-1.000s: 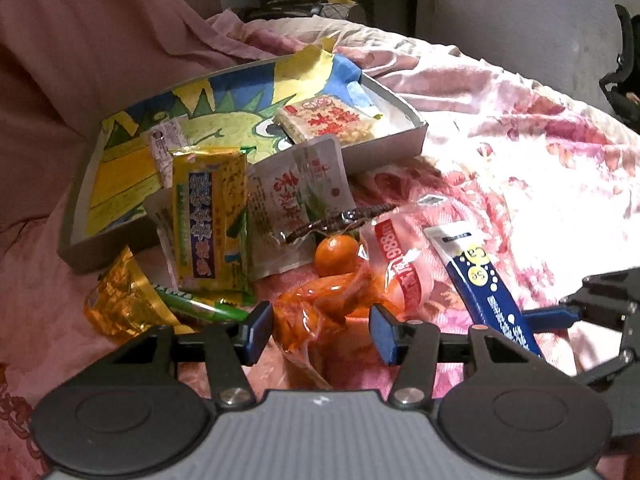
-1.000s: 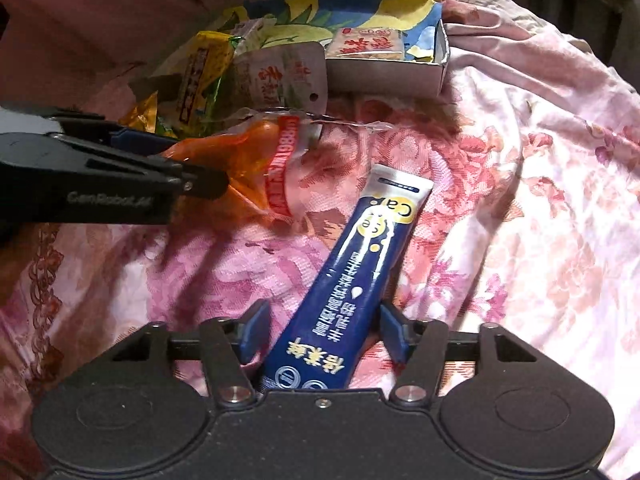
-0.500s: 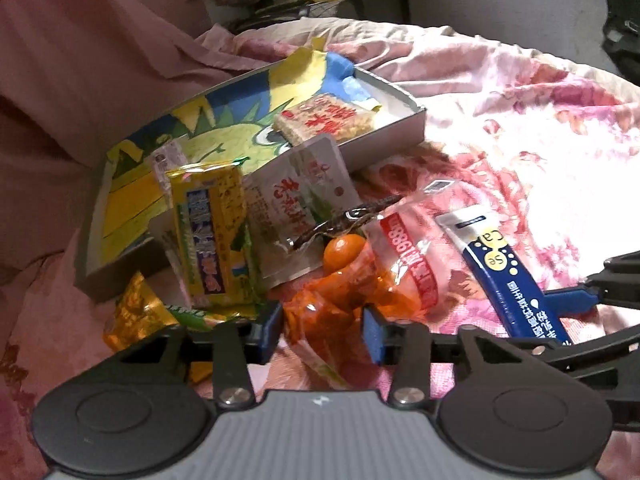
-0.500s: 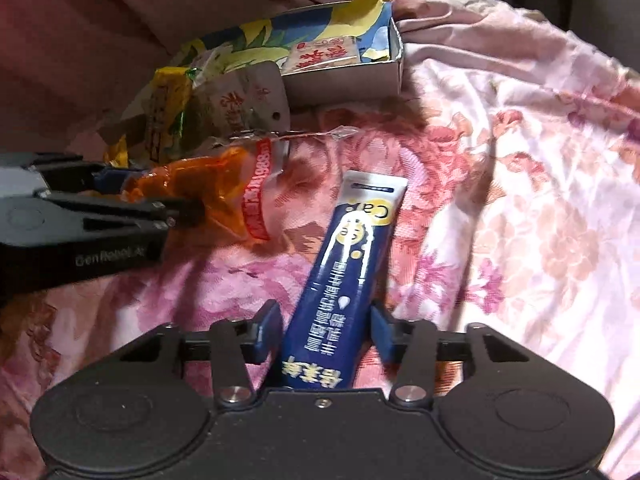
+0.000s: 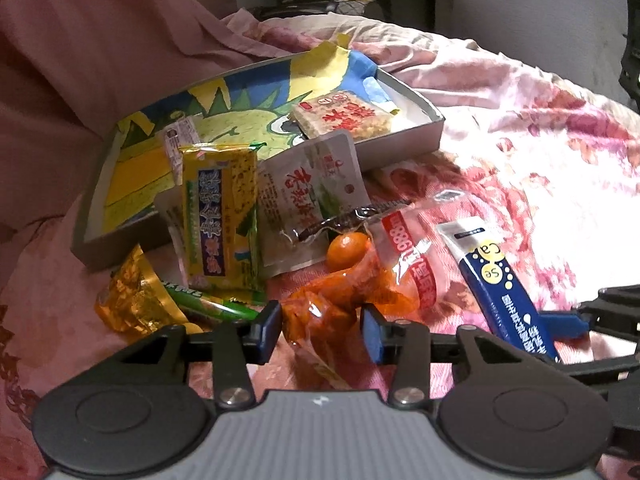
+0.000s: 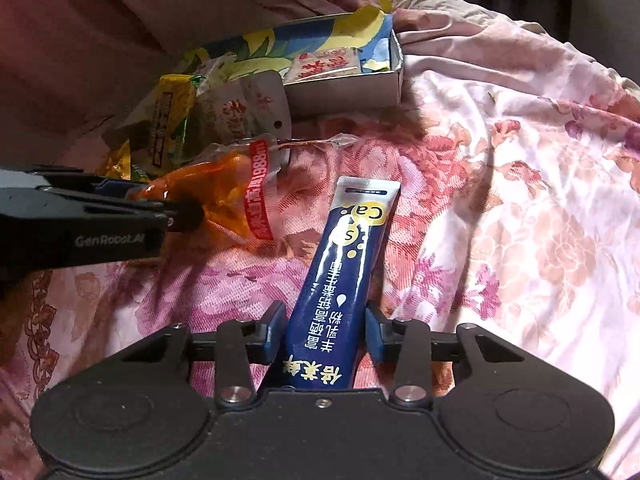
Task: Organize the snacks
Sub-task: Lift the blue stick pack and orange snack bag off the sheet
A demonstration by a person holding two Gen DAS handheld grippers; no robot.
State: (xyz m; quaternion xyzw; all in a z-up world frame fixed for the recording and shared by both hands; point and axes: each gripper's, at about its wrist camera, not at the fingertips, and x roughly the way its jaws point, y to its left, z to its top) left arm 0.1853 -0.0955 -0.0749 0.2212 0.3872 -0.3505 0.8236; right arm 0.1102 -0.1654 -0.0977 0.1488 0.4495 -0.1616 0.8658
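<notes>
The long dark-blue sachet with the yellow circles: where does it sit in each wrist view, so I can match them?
Left wrist: the long dark-blue sachet lies lower right, its near end between the right gripper's fingers.
Right wrist: it runs up the centre from between the right gripper's fingers.
Shared landmark: the grey cardboard tray behind.

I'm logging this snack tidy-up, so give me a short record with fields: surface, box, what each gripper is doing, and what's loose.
surface: floral bedspread
box: shallow tray box, one rice cracker pack inside
left gripper: fingers closed on orange snack bag
right gripper: fingers closed on blue sachet
loose by box: yellow pack, white pouch, gold wrapper, green stick
</notes>
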